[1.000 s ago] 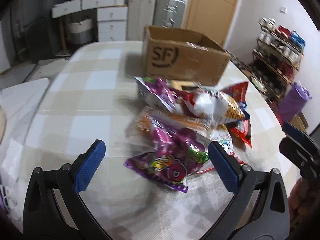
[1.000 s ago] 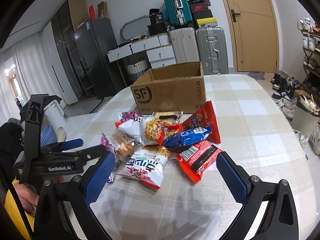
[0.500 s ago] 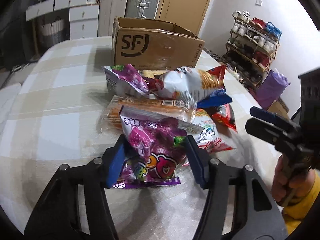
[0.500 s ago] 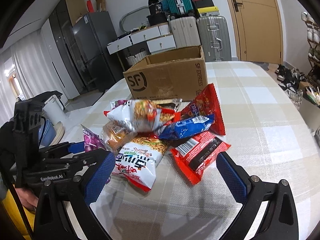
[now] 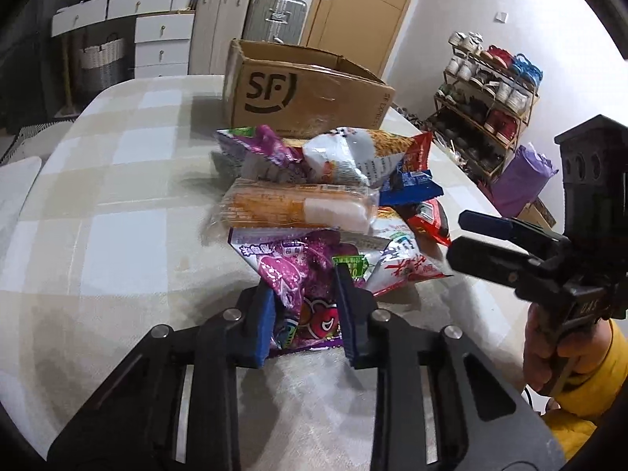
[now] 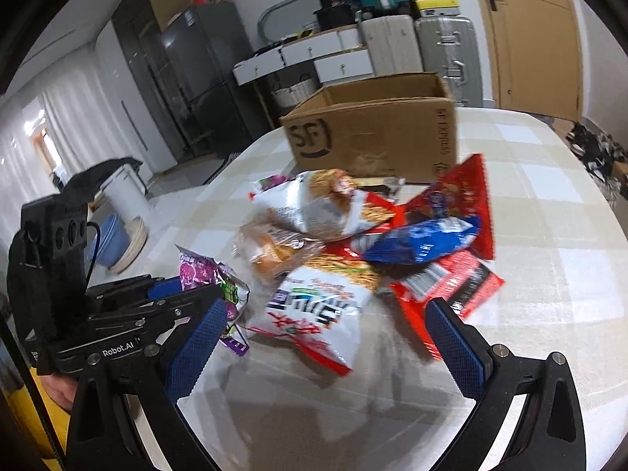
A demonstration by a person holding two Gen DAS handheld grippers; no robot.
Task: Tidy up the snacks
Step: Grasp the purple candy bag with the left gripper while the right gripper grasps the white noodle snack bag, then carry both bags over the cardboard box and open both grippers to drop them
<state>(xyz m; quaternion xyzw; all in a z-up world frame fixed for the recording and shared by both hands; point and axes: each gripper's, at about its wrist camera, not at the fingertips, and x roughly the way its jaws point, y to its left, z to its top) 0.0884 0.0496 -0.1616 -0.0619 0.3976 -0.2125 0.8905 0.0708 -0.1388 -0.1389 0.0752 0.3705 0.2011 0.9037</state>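
A pile of snack bags lies on the checked table (image 5: 117,204) in front of an open cardboard box (image 5: 306,94). My left gripper (image 5: 304,308) has its jaws closing, and both blue pads pinch the near end of the purple snack bag (image 5: 298,271). Behind it lie an orange bread pack (image 5: 294,206) and a white-and-orange chip bag (image 5: 353,153). In the right wrist view my right gripper (image 6: 325,345) stands open just before the white noodle bag (image 6: 314,306), touching nothing. A blue bag (image 6: 420,239) and a red bag (image 6: 451,278) lie further right. The left gripper (image 6: 188,290) shows there holding the purple snack bag (image 6: 200,274).
The cardboard box (image 6: 373,137) stands at the table's far side, its top open. A shoe rack (image 5: 490,90) and a purple sack (image 5: 522,180) stand off the table's right edge. Suitcases (image 6: 447,51) and white drawers (image 5: 161,39) line the far wall.
The left jaws went from wide open to pinching the purple snack bag. The right gripper moved lower and closer to the pile, still open.
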